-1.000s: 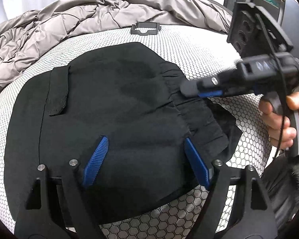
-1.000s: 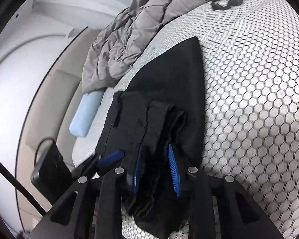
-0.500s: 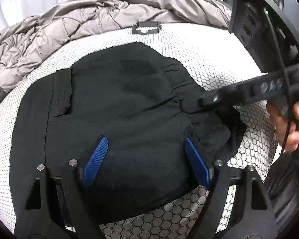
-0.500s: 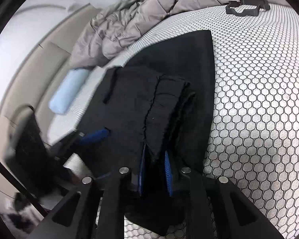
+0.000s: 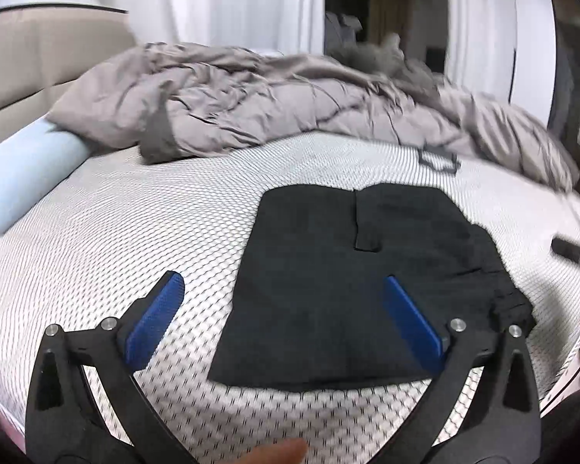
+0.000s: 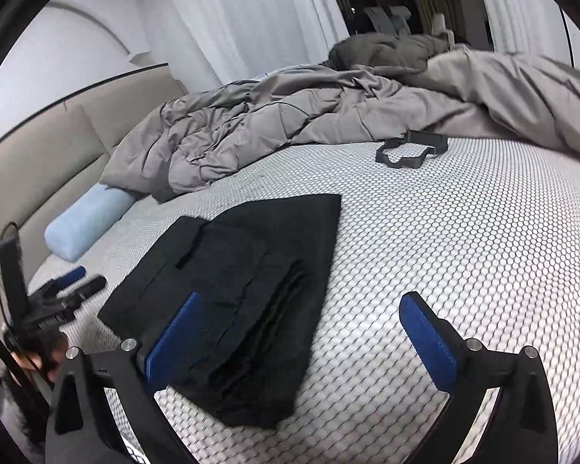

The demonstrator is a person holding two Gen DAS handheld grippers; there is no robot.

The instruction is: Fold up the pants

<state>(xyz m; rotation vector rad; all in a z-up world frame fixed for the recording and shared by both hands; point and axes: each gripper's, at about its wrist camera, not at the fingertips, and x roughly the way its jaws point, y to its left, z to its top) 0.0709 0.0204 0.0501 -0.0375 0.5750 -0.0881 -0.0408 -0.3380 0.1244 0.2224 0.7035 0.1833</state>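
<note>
Bed [image 5: 143, 239] with a white honeycomb-mesh cover filling most of both views; padded beige headboard [image 6: 38, 162] along the left, white curtains [image 6: 232, 19] behind, a dark doorway beyond. Rumpled grey duvet [image 5: 290, 100] heaped across the far side, pale blue bolster [image 6: 85, 224] lying against the headboard just under the duvet's near corner. Small black plastic frame [image 6: 410, 150] resting on the mesh just before the duvet, well apart from the pants.

Plenty of bare mesh to the left of the pants in the left wrist view and to the right of them in the right wrist view; near edge of the bed just below both grippers.

Black pants [image 5: 359, 286] lying flat on the mesh, folded into a compact rectangle, layered waistband edges stacked along the side nearest the right gripper [image 6: 301, 338], a pocket flap showing on top. Some motion blur in the left view.

Left gripper [image 5: 286, 313] with jaws spread wide after just opening, nothing between the pads, hovering above the fabric's near edge. Right gripper likewise just opened to full spread, clear of the cloth, left blue pad over the stacked edge.
</note>
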